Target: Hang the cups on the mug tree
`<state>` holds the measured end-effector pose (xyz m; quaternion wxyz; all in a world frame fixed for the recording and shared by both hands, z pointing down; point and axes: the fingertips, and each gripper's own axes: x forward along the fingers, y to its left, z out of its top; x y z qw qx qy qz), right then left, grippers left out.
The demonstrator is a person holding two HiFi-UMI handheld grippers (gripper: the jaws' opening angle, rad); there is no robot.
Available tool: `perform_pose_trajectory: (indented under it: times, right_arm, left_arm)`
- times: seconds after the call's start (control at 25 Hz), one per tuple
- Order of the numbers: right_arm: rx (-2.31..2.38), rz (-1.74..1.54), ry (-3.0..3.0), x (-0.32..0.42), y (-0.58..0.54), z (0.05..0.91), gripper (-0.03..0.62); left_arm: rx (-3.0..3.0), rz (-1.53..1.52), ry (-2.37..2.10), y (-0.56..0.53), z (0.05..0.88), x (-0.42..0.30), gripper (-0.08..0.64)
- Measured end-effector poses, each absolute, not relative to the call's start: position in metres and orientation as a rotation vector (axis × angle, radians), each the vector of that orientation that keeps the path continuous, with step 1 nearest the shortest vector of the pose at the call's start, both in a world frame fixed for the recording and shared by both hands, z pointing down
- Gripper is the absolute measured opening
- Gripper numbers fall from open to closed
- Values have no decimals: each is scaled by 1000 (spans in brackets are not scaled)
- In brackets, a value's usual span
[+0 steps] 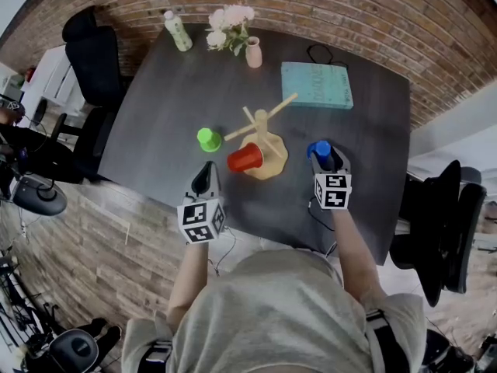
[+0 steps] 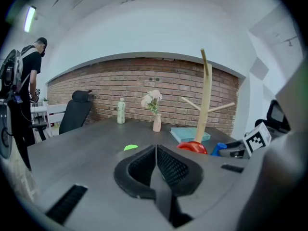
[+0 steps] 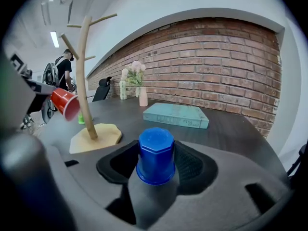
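The wooden mug tree stands mid-table on its pale base. A red cup hangs tilted from a low left branch. A green cup sits on the table left of the tree. My left gripper is near the front edge, short of the green cup, with its jaws shut and nothing in them. My right gripper is right of the tree base and is shut on a blue cup that is upside down, pads against its sides. Whether the blue cup touches the table is hidden.
A teal book lies at the back right, with a dark cable behind it. A pink vase with flowers and a pale bottle stand at the far edge. Office chairs flank the table. A person stands far left.
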<state>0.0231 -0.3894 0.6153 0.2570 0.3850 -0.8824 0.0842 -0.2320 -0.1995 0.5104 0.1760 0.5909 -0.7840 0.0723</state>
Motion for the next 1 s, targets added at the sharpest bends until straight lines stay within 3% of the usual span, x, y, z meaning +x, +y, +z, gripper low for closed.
perform_pose_trajectory:
  times: [0.4, 1.0]
  right_arm:
    - [1110, 233, -2388, 20, -387, 603, 216]
    - [1292, 212, -2430, 5, -331, 507, 216]
  left_arm:
    - [1764, 199, -2155, -223, 506, -243, 14]
    - [2004, 230, -1946, -216, 498, -241, 14]
